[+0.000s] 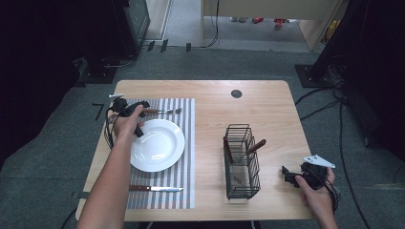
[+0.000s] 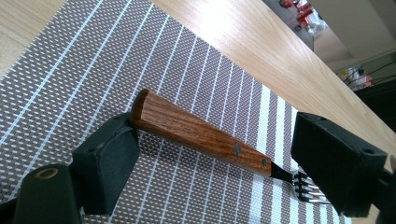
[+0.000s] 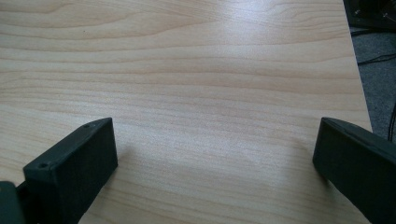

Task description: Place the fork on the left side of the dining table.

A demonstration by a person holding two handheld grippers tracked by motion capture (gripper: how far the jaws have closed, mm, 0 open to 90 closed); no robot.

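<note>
A fork (image 1: 162,111) with a wooden handle (image 2: 196,133) lies flat on the striped placemat (image 1: 187,143), beyond the white plate (image 1: 157,144). My left gripper (image 1: 143,106) is down at the mat with its jaws open on either side of the handle (image 2: 219,154). The left pad (image 2: 109,156) sits close by the handle's end, and the right pad (image 2: 334,161) stands clear near the tines. My right gripper (image 1: 285,172) rests open over bare wood (image 3: 215,163) at the table's near right, with nothing between its jaws.
A knife (image 1: 155,189) lies on the mat in front of the plate. A black wire caddy (image 1: 241,162) at centre right holds wooden-handled cutlery (image 1: 255,147). The wooden table (image 1: 215,100) has a round dark cap (image 1: 236,93) near its far edge.
</note>
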